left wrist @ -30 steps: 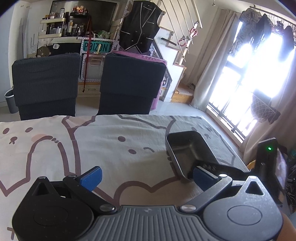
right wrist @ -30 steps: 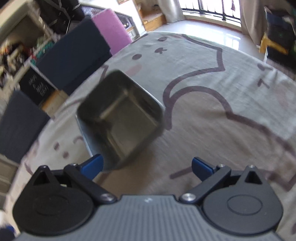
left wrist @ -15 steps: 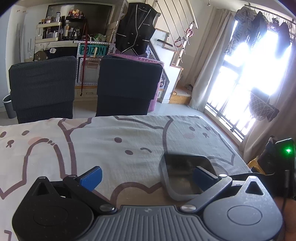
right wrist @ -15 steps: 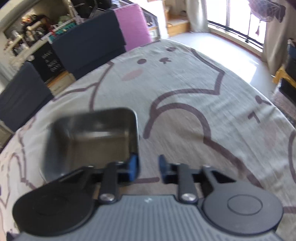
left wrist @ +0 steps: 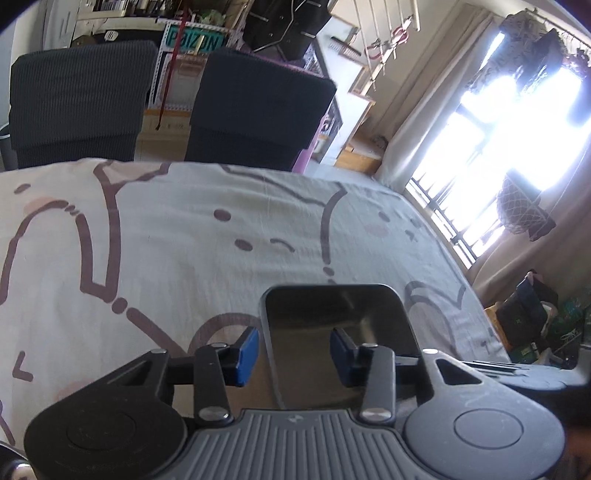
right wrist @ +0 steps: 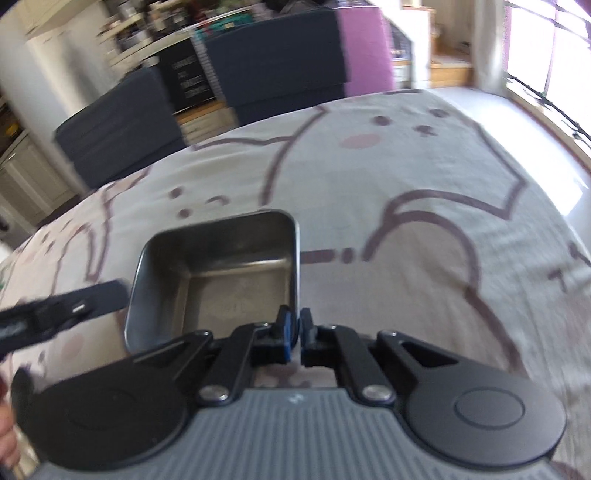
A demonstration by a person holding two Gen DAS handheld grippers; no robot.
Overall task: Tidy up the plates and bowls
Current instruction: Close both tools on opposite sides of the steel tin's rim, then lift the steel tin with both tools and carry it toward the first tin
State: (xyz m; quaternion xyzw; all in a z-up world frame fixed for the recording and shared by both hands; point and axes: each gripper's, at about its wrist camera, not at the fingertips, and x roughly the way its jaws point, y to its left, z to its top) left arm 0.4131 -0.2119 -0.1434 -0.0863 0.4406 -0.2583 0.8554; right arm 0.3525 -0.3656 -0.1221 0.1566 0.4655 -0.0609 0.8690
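The right claw was clenched on the near right wall of the square, dull-metal bowl, one blue pad inside the rim and the other outside. The bowl sat at 11 o'clock from that claw, on the desk under a pale cloth printed with brown cartoon outlines. At 9 o'clock of the bowl, the black fingers of the other tool reached in, close to its left wall.

The left claw stood partly open, its blue pads astride the bowl's left wall, one outside and one over the hollow; whether they touched the metal could not be told. It pointed forward across the desk, slightly rolled.

Beyond the cloth, at 12 o'clock, stood two dark ribbed chair backs and cluttered shelves; at 2 o'clock a bright barred window with beige curtains.
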